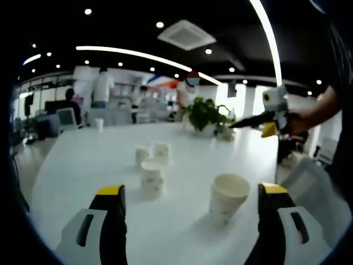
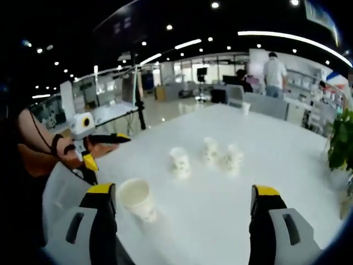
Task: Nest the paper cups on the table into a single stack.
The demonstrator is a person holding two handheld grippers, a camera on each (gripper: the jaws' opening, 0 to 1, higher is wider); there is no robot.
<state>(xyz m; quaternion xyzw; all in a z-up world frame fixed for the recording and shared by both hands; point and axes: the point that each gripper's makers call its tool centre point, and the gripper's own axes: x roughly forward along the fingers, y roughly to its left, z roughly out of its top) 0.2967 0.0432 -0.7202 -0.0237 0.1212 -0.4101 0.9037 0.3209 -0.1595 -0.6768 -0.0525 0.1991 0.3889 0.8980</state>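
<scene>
In the left gripper view, the left gripper [image 1: 192, 199] stands wide apart with nothing between its jaws, over the round white table [image 1: 83, 165]. A white open-mouthed paper cup [image 1: 227, 197] stands at five o'clock, just inside the right jaw. Three small patterned paper cups [image 1: 151, 165] cluster near centre. A green potted plant [image 1: 205, 115] sits at one o'clock.

In the right gripper view, the right gripper [image 2: 185, 201] is likewise spread wide and empty. The open-mouthed cup [image 2: 136, 199] stands at seven o'clock beside the left jaw; the three cups [image 2: 207, 154] line up around centre. The left gripper [image 2: 94, 144], in a hand, shows at nine o'clock.
</scene>
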